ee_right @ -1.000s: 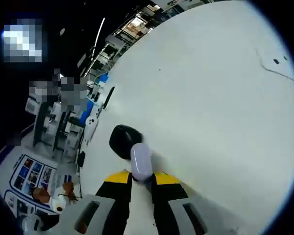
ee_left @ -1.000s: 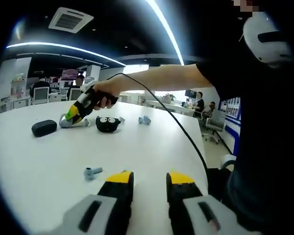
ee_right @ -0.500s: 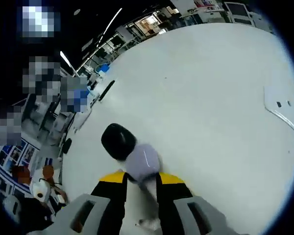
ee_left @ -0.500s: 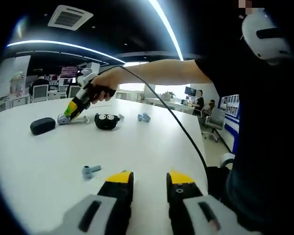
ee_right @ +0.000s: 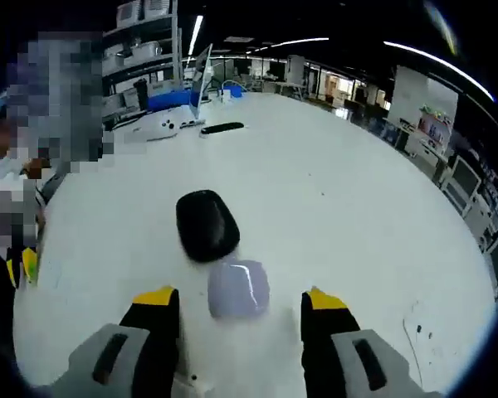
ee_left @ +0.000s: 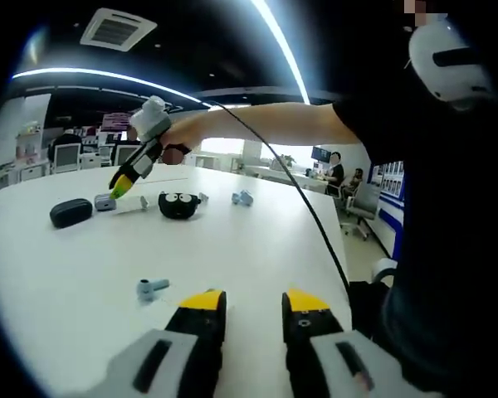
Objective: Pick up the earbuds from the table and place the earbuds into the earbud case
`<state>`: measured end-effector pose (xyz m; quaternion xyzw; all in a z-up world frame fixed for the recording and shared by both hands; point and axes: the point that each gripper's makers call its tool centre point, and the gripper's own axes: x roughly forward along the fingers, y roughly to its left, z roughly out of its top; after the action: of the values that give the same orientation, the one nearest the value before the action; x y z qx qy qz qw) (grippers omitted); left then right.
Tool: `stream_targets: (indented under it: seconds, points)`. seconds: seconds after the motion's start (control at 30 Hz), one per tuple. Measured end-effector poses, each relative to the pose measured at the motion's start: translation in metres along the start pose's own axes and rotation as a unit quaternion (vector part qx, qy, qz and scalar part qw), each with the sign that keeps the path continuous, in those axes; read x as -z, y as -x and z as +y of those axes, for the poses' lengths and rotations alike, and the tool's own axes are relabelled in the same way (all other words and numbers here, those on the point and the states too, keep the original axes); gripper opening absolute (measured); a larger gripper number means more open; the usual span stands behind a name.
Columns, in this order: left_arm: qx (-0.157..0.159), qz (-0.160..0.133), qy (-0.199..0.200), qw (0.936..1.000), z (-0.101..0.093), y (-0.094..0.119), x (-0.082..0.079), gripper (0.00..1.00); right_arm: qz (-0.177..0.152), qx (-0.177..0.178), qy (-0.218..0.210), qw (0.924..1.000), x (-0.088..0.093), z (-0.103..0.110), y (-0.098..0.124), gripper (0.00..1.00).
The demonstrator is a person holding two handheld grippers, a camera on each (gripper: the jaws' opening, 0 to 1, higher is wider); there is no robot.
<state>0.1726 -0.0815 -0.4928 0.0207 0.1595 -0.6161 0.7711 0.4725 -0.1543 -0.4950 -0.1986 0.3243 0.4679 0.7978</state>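
The right gripper (ee_right: 239, 305) hangs over the white table (ee_right: 349, 207) with its jaws spread wide and nothing between them. A pale lilac earbud case (ee_right: 238, 288) lies closed on the table between the yellow tips, just beside a black oval case (ee_right: 206, 224). In the left gripper view the left gripper (ee_left: 255, 303) hovers low, jaws apart and empty (a blue earbud (ee_left: 150, 288) lies near its left jaw). Farther off sit an open black case (ee_left: 179, 204) and another blue earbud (ee_left: 243, 198).
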Motion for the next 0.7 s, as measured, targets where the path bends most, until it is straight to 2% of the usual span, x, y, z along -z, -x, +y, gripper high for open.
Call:
stream_targets:
  seconds: [0.1,0.23,0.3,0.43,0.47,0.7]
  points:
    - [0.0,0.0,0.0,1.0,0.0,0.0,0.0,0.29,0.005,0.004,0.021,0.9998,-0.003,-0.003,-0.007,0.46]
    - [0.001,0.002,0.0,1.0,0.0,0.0,0.001,0.29,0.019,0.001,0.044,0.9989,0.0,-0.001,-0.014,0.45]
    - [0.001,0.002,-0.001,1.0,0.0,0.0,0.001,0.29,0.026,-0.013,0.076,0.9967,0.003,0.0,-0.016,0.41]
    - [0.001,0.001,0.0,1.0,0.0,0.0,0.001,0.29,0.04,-0.017,0.078,0.996,0.009,-0.001,-0.019,0.35]
    - [0.002,0.001,0.0,1.0,0.0,0.0,0.001,0.29,0.034,-0.018,0.073,0.9966,0.008,0.002,-0.019,0.33]
    - [0.007,-0.001,0.003,1.0,-0.002,0.0,0.0,0.29,0.044,-0.05,0.112,0.9915,0.015,0.01,-0.015,0.33]
